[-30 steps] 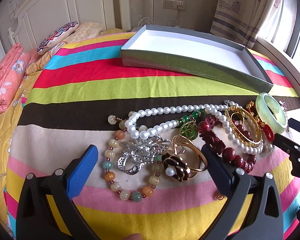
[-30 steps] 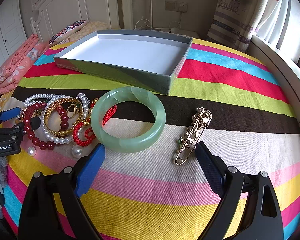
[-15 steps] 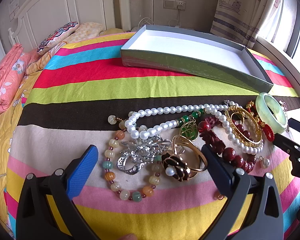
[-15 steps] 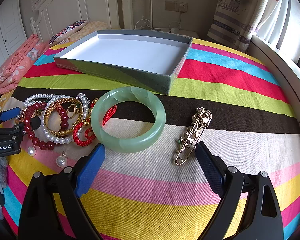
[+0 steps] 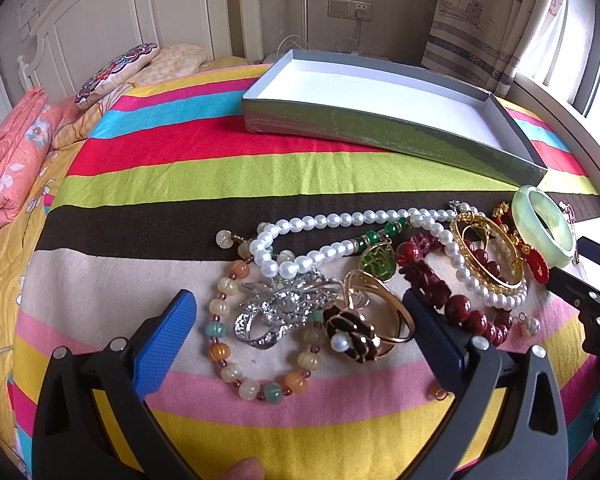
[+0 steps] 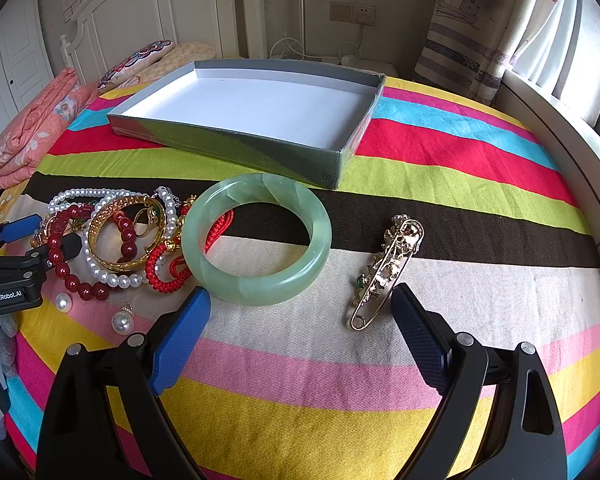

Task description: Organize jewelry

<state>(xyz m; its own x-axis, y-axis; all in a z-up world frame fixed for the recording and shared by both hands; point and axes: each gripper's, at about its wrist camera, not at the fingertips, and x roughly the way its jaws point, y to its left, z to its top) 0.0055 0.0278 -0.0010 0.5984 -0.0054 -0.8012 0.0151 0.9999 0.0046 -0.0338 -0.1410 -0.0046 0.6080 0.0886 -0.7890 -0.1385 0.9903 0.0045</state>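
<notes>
**Both grippers spread wide over the jewelry**

Your left gripper (image 5: 300, 320) hangs released over the silver brooch (image 5: 280, 312) and gold ring (image 5: 376, 312). Your right gripper (image 6: 300, 316) is spread too, holding nothing, the jade bangle (image 6: 256, 236) just ahead, the gold pin brooch (image 6: 388, 268) beside its right finger. The grey box (image 6: 228, 144) sits beyond on the striped bedspread (image 6: 340, 400).

You have a pale green bangle (image 6: 256, 240), white pearls (image 5: 340, 220) and dark red beads (image 5: 460, 308) on a bedspread (image 6: 440, 152) striped red, lime, brown, pink and yellow. Your box (image 6: 236, 148) is grey-green outside, white inside.
</notes>
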